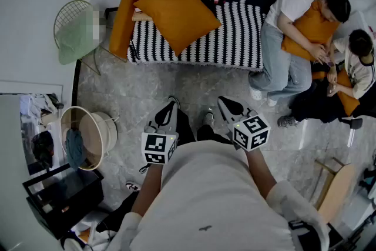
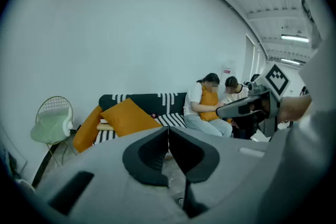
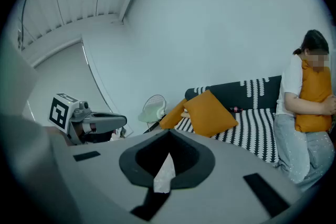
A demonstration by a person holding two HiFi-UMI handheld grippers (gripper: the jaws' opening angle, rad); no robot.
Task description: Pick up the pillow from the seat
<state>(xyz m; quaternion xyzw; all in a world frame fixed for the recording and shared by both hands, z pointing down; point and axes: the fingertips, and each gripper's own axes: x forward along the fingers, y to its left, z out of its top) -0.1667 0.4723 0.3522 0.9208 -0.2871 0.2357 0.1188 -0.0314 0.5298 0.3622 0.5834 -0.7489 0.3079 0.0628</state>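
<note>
**On the sofa seat: orange pillow untouched, both grippers closed and empty**

On the seat of the striped sofa [image 1: 235,38], the orange pillow [image 1: 176,12] stood on one corner and leaned back against the dark backrest. It sat toward the sofa's left end as the head view showed it. A second orange pillow [image 1: 122,23] stood against that end's armrest, just beside the first.

Both grippers were well short of the sofa, over the marble floor [image 1: 176,85], held out in front of the wearer's body.
- **Left gripper** [image 1: 171,104]: jaws pressed together, nothing between them, aimed toward the sofa and tilted somewhat down.
- **Right gripper** [image 1: 225,104]: jaws likewise together and empty, same aim. Only a pale sliver showed at the seam in the right gripper view.

The two grippers were side by side, apart from each other, with their marker cubes facing up. Neither touched the pillow.

At the sofa's right end sat a person [image 1: 288,14] in a white top and jeans, hugging another orange cushion [image 1: 308,29]. A second person [image 1: 359,64] sat just beside, lower, at the picture's right edge.

Left of the sofa stood a wire chair [image 1: 70,9] with a pale green cushion on it. Nearer the wearer on the left was a round basket [image 1: 98,126] with a blue cloth inside. A black box [image 1: 61,197] stood just beside the basket.
</note>
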